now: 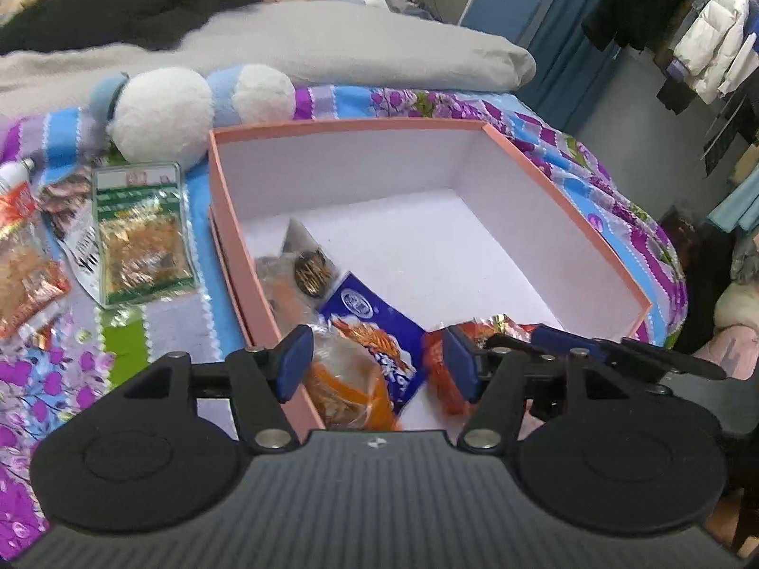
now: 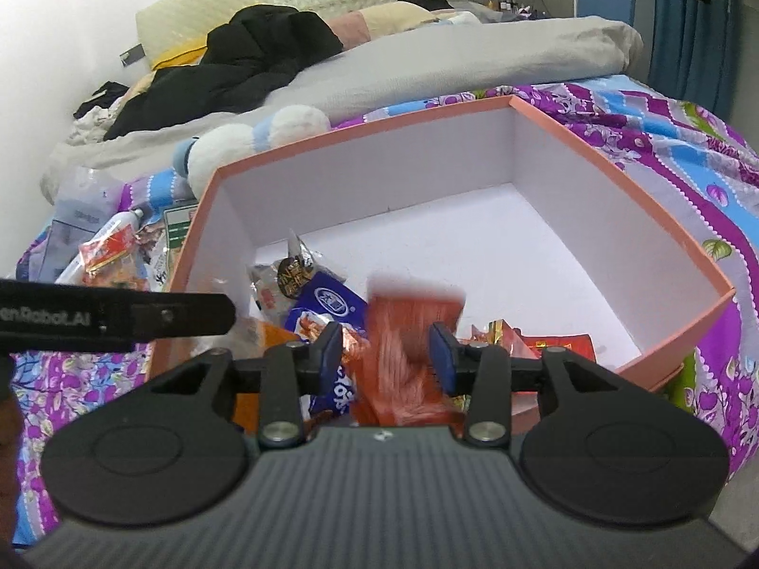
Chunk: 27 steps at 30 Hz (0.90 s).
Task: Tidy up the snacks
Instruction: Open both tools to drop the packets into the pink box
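A pink box (image 1: 237, 218) with a white inside stands on the bed; it also shows in the right wrist view (image 2: 616, 175). In its near corner lie a blue snack packet (image 1: 374, 327), an orange packet (image 1: 346, 389) and a red packet (image 1: 493, 327). My left gripper (image 1: 374, 365) is open and empty above the box's near left corner. My right gripper (image 2: 386, 355) is open; a blurred red-orange packet (image 2: 408, 341) is between its fingers, apparently loose and falling. Left of the box lie a green packet (image 1: 140, 232) and a red packet (image 1: 23, 279).
A white and blue plush toy (image 1: 166, 109) lies behind the box's left corner. A grey duvet (image 1: 332, 42) and black clothes (image 1: 128, 0) lie across the bed behind. The bed edge drops off on the right, with hanging clothes (image 1: 711, 47) beyond.
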Motion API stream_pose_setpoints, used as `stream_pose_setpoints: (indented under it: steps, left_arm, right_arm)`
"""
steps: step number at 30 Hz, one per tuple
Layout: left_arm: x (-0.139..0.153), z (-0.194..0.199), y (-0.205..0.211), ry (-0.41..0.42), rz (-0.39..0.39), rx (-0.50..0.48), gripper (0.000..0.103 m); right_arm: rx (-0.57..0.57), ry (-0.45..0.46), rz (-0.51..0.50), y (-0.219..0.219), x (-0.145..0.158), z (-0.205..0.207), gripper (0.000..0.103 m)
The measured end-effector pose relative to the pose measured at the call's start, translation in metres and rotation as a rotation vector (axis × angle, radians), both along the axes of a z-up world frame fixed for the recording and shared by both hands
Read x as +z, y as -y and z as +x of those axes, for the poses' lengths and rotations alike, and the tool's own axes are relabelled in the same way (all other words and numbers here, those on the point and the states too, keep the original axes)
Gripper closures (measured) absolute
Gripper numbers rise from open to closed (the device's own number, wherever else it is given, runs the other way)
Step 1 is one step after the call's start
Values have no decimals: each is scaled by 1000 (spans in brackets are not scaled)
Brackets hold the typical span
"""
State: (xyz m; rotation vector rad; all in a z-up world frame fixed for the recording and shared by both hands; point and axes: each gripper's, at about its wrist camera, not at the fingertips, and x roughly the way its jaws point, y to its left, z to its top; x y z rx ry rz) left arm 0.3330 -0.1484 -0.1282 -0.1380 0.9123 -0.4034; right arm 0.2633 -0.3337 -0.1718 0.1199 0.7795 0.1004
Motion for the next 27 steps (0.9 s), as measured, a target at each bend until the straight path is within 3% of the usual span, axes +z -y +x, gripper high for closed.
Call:
stream_pose_setpoints:
  steps: [10, 27]
  left_arm:
    - [38, -39, -17, 70, 0, 18, 37]
    - [100, -162, -70, 168, -17, 85, 37]
  right_arm:
    - [-18, 52, 27, -3, 26, -29, 57]
    - [63, 161, 58, -42, 75, -121, 57]
